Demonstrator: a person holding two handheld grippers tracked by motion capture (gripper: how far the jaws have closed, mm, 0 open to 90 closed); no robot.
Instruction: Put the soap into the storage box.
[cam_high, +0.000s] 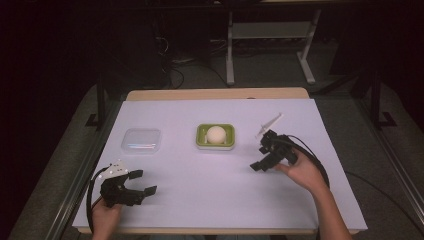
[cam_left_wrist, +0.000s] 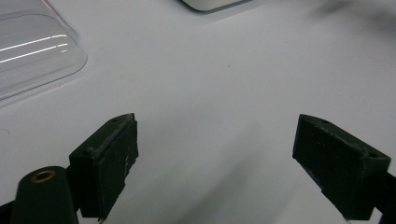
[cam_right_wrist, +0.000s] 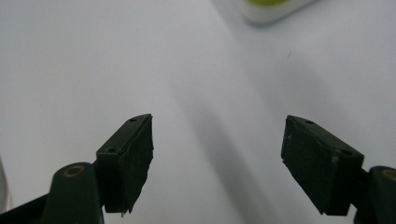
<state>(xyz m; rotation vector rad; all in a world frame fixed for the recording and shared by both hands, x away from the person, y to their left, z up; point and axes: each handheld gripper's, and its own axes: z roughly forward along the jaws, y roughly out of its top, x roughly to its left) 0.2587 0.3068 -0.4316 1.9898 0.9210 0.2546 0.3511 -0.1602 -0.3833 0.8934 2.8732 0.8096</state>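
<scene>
1. Green, square and white-rimmed, a small plastic dish (cam_high: 201, 141) sat near the middle of the white-covered table (cam_high: 215, 195), and a round cream-coloured ball (cam_high: 216, 134) lay inside it
2. Left of the dish and well apart from it lay a clear, square plastic lid (cam_high: 141, 140), flat on the table with nothing in it; the left gripper view caught its rounded corner (cam_left_wrist: 32, 51) at the upper left
3. Near the front left edge, the black left gripper (cam_high: 140, 182) was held low with its jaws spread wide, nothing between them
4. Right of the dish, the black right gripper (cam_high: 260, 158) had its jaws wide apart too and gripped nothing; the dish's edge (cam_right_wrist: 273, 13) showed ahead of it
</scene>
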